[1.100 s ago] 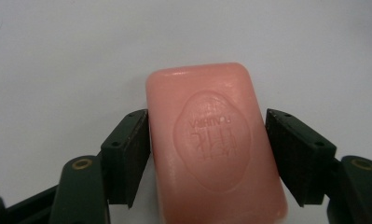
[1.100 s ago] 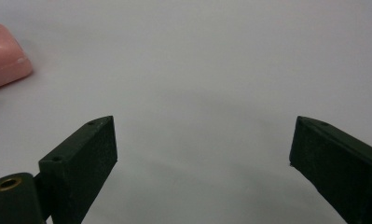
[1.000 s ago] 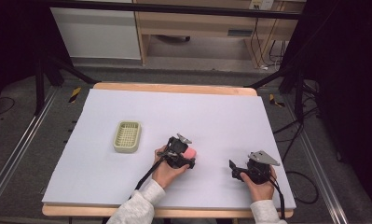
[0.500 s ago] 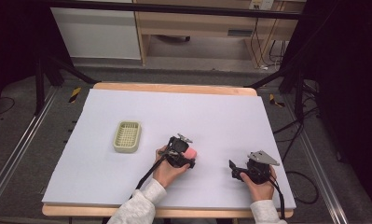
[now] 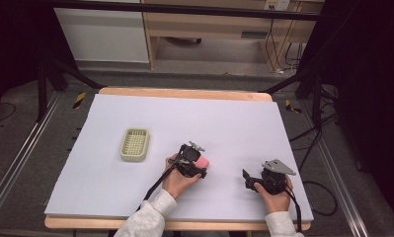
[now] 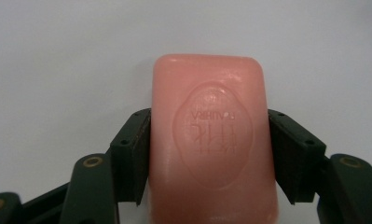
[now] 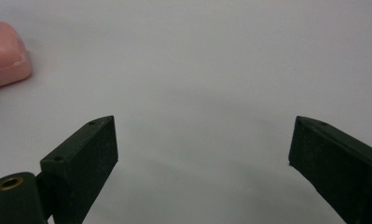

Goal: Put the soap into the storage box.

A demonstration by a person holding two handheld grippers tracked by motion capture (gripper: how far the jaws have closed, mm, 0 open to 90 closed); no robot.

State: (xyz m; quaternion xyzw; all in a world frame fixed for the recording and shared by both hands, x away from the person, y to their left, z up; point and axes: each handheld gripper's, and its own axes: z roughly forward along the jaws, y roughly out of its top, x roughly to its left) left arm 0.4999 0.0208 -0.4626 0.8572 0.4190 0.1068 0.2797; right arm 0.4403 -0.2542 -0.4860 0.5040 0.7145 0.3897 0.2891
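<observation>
A pink bar of soap (image 6: 211,140) with a stamped oval lies on the white table sheet, and both black jaws of my left gripper (image 6: 209,140) press against its long sides. From above, the soap (image 5: 202,162) peeks out at the front of the left gripper (image 5: 197,165), near the table's middle front. My right gripper (image 5: 247,178) rests low at the front right with its jaws wide apart and nothing between them. In the right gripper view the open right gripper (image 7: 202,144) faces bare sheet, with the soap's end (image 7: 6,53) at the far upper left.
A pale green slotted soap dish (image 5: 135,144) sits empty on the sheet to the left of the left hand. The white sheet (image 5: 184,118) covers a wooden table. Cables trail from both grippers toward the front edge.
</observation>
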